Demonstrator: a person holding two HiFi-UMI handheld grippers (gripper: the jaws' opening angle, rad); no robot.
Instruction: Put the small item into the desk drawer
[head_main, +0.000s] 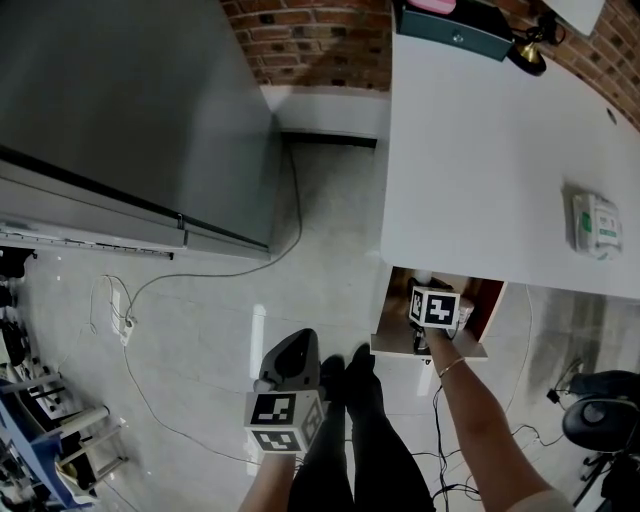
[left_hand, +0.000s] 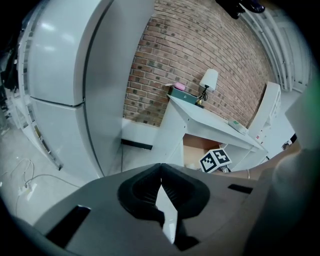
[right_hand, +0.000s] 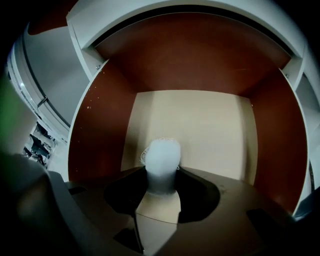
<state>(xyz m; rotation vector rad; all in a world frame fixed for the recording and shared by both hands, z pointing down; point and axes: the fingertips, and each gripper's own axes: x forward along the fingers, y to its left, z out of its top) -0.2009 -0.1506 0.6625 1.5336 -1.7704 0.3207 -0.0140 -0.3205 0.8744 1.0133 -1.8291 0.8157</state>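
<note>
The white desk has its drawer pulled out below the front edge. My right gripper reaches into that drawer. In the right gripper view, a small white item sits pinched between the jaws of the right gripper, over the drawer's beige floor and between its red-brown walls. My left gripper hangs low over the floor, left of the drawer, holding nothing. In the left gripper view, the tips of the left gripper meet, and the desk lies ahead.
A tall grey fridge stands to the left, with a cable trailing over the pale floor. A white box lies on the desk's right, a dark green box and a lamp at its back. The person's legs stand between the grippers.
</note>
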